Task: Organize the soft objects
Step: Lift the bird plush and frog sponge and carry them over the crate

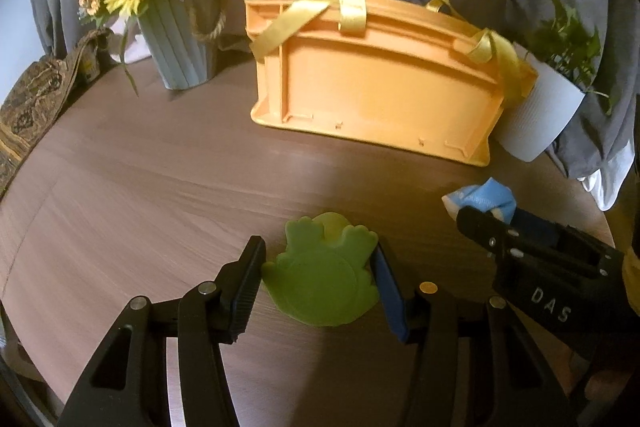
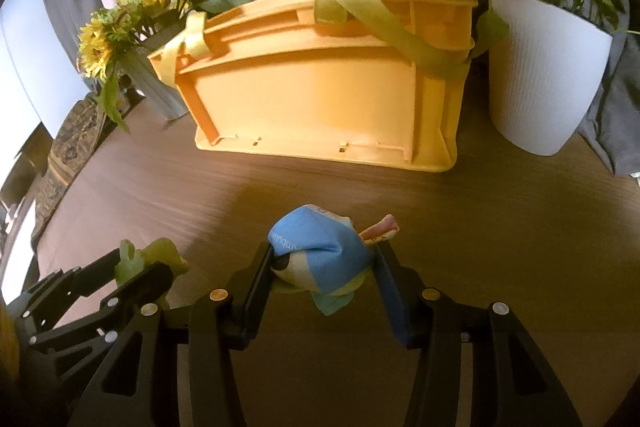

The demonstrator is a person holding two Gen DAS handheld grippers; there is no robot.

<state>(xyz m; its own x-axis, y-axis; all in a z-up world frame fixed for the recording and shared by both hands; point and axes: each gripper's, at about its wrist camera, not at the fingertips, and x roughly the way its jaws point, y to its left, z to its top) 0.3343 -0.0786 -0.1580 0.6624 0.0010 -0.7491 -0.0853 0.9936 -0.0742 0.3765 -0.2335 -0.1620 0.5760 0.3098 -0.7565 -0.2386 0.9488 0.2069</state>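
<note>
A green frog-shaped soft toy (image 1: 324, 275) sits between the fingers of my left gripper (image 1: 318, 263), which is shut on it just above the brown table (image 1: 160, 179). My right gripper (image 2: 324, 263) is shut on a blue and white soft cloth toy (image 2: 320, 255); the toy also shows in the left wrist view (image 1: 480, 201). An orange plastic bin (image 1: 372, 83) with yellow ribbon handles stands at the back of the table; it also shows in the right wrist view (image 2: 324, 87). In the right wrist view the left gripper (image 2: 140, 267) holds the frog (image 2: 156, 255) at lower left.
A grey vase of sunflowers (image 1: 184, 39) stands left of the bin. A white pot with a green plant (image 1: 536, 107) stands to its right, close against it. Grey and pink curtains hang behind. A patterned cloth (image 1: 32, 99) lies at the table's left edge.
</note>
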